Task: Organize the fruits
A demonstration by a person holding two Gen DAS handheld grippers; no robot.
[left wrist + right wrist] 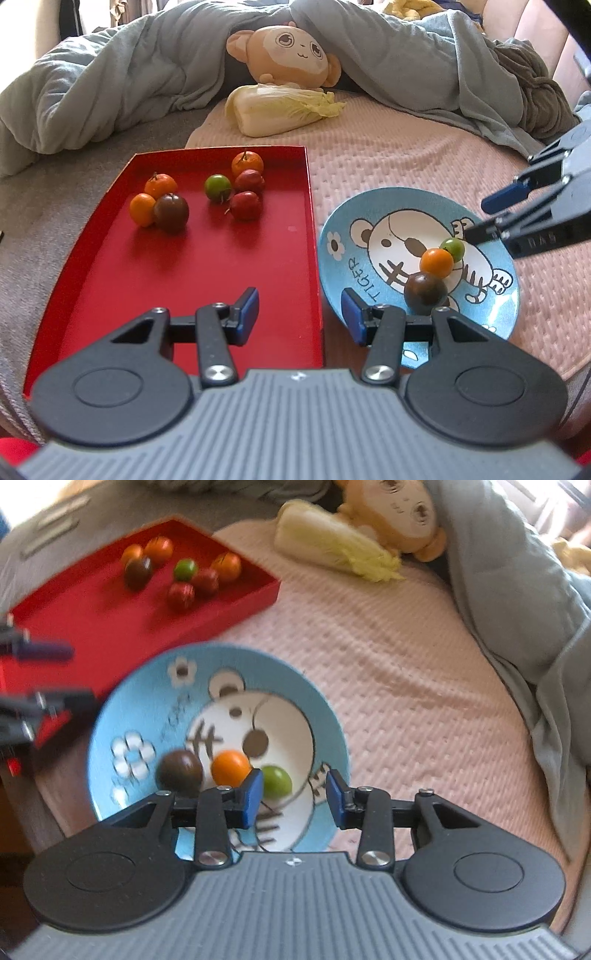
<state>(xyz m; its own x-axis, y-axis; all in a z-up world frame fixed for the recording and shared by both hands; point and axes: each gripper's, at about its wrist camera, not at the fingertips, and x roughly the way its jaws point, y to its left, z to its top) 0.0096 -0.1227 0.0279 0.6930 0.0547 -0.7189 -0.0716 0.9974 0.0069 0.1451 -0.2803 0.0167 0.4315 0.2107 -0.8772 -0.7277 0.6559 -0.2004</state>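
Observation:
A blue tiger plate (336,229) (155,686) lies on the pink bedspread and holds a green fruit (453,248) (277,784), an orange one (436,261) (231,767) and a dark brown one (424,293) (180,771). My right gripper (294,779) (478,218) hangs over the plate, open. The green fruit sits against its left pad, clear of the right pad. To the plate's left, a red tray (184,266) (92,620) holds several orange, red, green and brown fruits. My left gripper (299,299) (62,675) stands open and empty above the tray's right wall.
A napa cabbage (280,109) and a plush monkey (291,51) lie behind the tray. A grey-blue quilt (110,81) is heaped along the back and right. The pink bedspread (388,158) stretches between the plate and the quilt.

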